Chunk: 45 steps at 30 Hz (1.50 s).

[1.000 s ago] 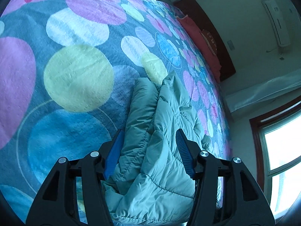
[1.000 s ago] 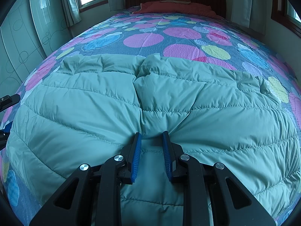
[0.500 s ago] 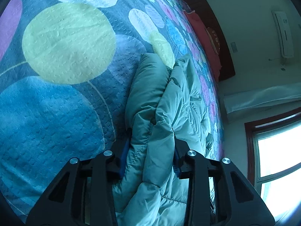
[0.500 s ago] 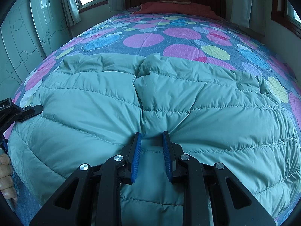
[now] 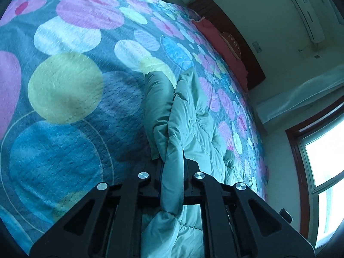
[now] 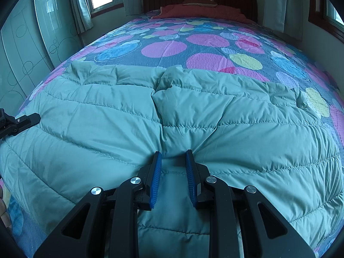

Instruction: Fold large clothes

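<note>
Two hand-held grippers, left [image 5: 172, 161] just closing, right [image 6: 172, 167], each pinch one quilted jacket [image 6: 236, 124].

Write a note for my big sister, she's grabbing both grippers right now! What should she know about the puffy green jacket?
Left gripper: its jaws have just been closing and now pinch the edge of the green padded jacket.
Right gripper: clamped on a ridge of the jacket near its middle.
The jacket lies spread wide across the dotted bedspread.
Done: both grips taken.
Left: every fold; probably carry the left edge over first.
</note>
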Motion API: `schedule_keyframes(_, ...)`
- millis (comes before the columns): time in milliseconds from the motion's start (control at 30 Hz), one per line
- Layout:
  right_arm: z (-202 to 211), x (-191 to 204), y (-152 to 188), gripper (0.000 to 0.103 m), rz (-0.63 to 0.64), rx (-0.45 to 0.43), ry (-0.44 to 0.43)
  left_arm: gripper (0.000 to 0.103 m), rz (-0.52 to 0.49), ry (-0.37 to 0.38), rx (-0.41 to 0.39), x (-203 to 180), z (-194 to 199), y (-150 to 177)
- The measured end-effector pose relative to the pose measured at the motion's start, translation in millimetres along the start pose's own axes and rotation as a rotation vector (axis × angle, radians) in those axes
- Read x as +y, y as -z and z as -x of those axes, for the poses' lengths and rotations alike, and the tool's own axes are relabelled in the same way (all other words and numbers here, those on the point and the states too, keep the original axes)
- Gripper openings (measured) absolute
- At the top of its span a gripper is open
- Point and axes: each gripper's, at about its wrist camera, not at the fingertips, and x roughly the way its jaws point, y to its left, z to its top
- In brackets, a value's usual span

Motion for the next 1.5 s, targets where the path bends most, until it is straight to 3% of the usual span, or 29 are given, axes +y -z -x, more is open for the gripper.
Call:
schedule_keyframes(200,34.1,-37.2,-3.9,0.026,-0.036,-0.050,0.033,0.009,-0.154,0.015,-0.057,-64.5,24.6,5.9)
schedule_keyframes(467,66.8,-139.6,11.4,0.026,-0.150,-0.059,0.137,0.009,-0.388,0.012,-0.063,-167.8,22.9,47.6)
schedule_keyframes(733,89.2,-225.1,40.1,0.026,-0.250,-0.040,0.219,0.009,-0.548,-0.006,0.050,-245.1,-31.8,122.6)
schedule_keyframes(1100,89.7,-287.6,76.8,0.026,-0.357,-0.009,0.222,0.009,-0.677,-0.135,0.187,-260.5,-114.3,223.8)
schedule_keyframes(1500,82.2,-310.3,98.0,0.026,-0.428,0.003,0.197,0.009,-0.792,-0.193,0.154,-263.6,-148.4,264.9)
